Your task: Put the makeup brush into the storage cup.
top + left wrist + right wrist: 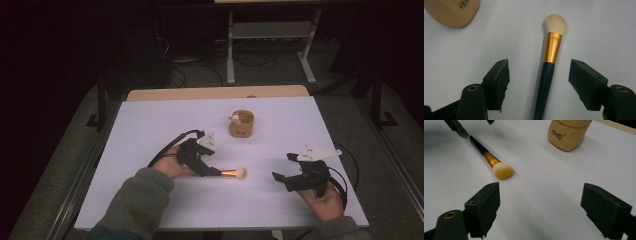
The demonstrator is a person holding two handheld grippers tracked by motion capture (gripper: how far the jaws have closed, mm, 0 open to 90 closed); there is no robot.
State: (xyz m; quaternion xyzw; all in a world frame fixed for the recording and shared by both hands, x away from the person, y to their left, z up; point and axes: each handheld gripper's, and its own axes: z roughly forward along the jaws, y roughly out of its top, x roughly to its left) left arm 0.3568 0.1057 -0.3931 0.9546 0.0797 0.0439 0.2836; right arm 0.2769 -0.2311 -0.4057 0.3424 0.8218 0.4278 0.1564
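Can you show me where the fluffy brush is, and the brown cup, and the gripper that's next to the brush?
makeup brush (pixel 552 47), left gripper view, on its gold band.
brown cup (pixel 241 125), high view, on its side wall.
left gripper (pixel 539 83), left gripper view, midway between its open jaws.

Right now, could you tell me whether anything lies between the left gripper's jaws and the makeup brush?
Nothing visible does. The left gripper is open, and the makeup brush lies flat on the white table between its jaws, with bare gaps on both sides of the handle. The tan cup stands well off.
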